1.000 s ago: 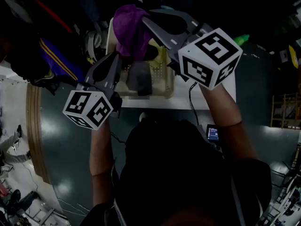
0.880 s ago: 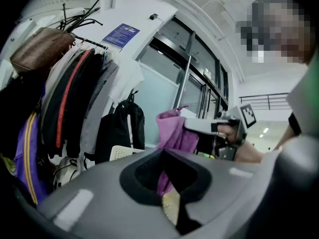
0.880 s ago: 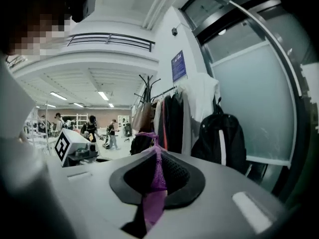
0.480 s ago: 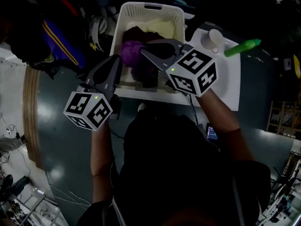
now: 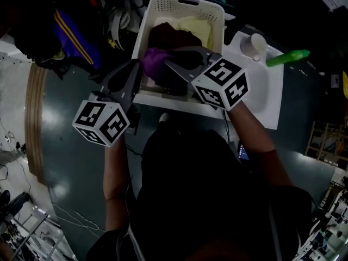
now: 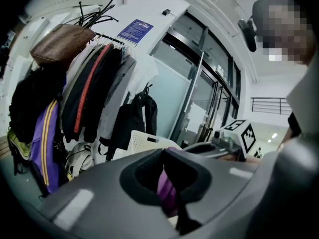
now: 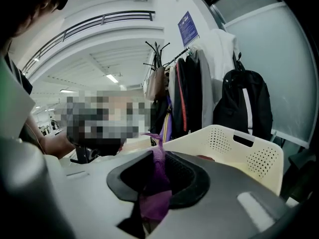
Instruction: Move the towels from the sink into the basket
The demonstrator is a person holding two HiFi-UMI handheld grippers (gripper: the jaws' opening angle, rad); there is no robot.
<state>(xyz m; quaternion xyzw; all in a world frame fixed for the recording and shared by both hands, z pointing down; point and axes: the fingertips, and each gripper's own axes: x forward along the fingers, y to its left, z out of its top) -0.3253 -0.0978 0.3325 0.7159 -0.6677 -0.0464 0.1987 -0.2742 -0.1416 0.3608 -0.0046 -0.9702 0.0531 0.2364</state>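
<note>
lowering into the white perforated plastic basket [image 5: 179, 1], the crumpled purple towel [image 5: 154, 60] now sits at the near end of the heap. it lies beside a dark maroon cloth [image 5: 169, 34] and a pale yellow cloth [image 5: 194, 25]. a second ago it was held high above the rim. the right gripper [image 5: 169, 64] has just been opening its fingers, yet purple cloth still runs between them and looks lightly caught. the left gripper [image 5: 137, 68] stays clenched on another fold of the same towel. the drop seems under way: both must release fully, then return for anything left in the sink, which i cannot see into here.
</note>
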